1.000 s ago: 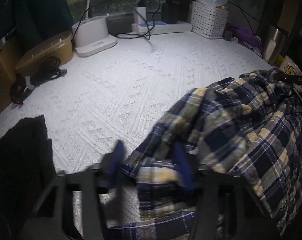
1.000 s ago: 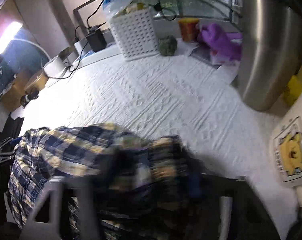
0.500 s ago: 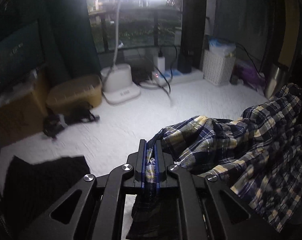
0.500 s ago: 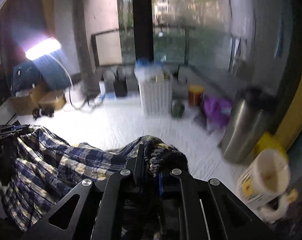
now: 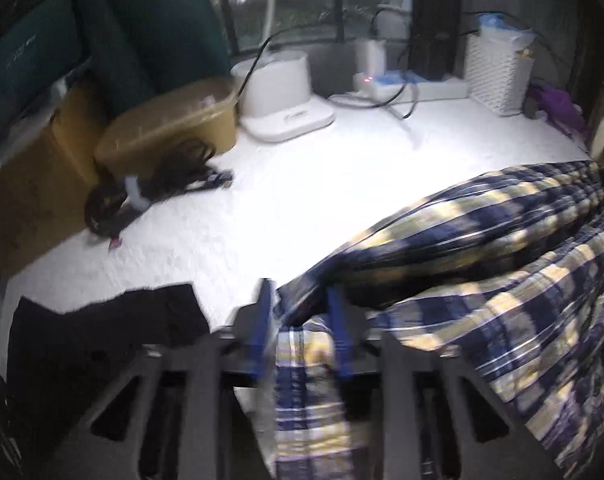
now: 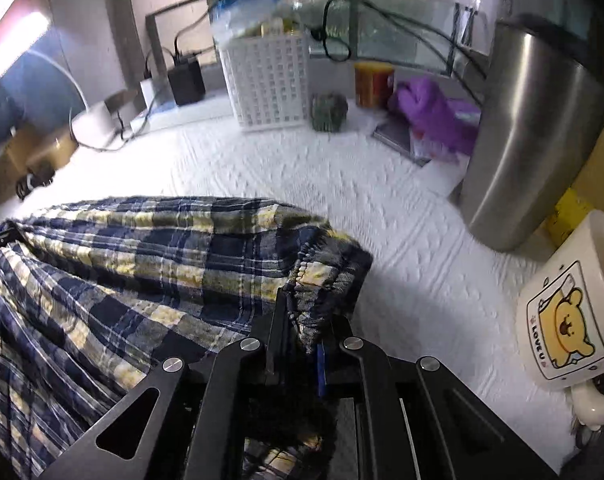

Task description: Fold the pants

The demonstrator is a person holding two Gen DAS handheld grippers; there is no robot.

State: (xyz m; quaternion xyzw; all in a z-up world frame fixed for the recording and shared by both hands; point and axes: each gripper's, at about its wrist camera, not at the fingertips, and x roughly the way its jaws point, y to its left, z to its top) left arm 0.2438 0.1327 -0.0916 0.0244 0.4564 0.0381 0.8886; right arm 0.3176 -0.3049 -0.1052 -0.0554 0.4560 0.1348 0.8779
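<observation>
The plaid pants [image 5: 482, 264] lay bunched on the white textured cloth [image 5: 302, 184] that covered the table, at its near edge, spread between the two grippers.

In the left wrist view the left gripper [image 5: 300, 332] had its blue pads apart and the jaws were opening; a fold of the plaid fabric hung between them, and the pads did not appear to press on it. This view was blurred. It alone showed a black garment [image 5: 102, 328] lying at the near left, a tan lidded box [image 5: 170, 128] with a coil of black cable [image 5: 154, 192] at the far left, and a white lamp base [image 5: 282, 96] beyond them. A white power strip [image 5: 414, 86] ran along the far edge toward a white basket [image 5: 498, 72].

The right wrist view showed the right gripper [image 6: 298, 340] clamped tight on the gathered elastic waistband [image 6: 326, 280] of the pants, with the fabric drawn taut away to the left. Only this view showed the things at the right side of the table: a steel canister [image 6: 530, 152] standing upright, a cream mug with a yellow bear [image 6: 570, 312] at the near right, a purple cloth [image 6: 434, 116] and an orange tin [image 6: 372, 84] at the far side. The white basket [image 6: 268, 80] also appeared here, with a blue-tinted plastic bag on top.
</observation>
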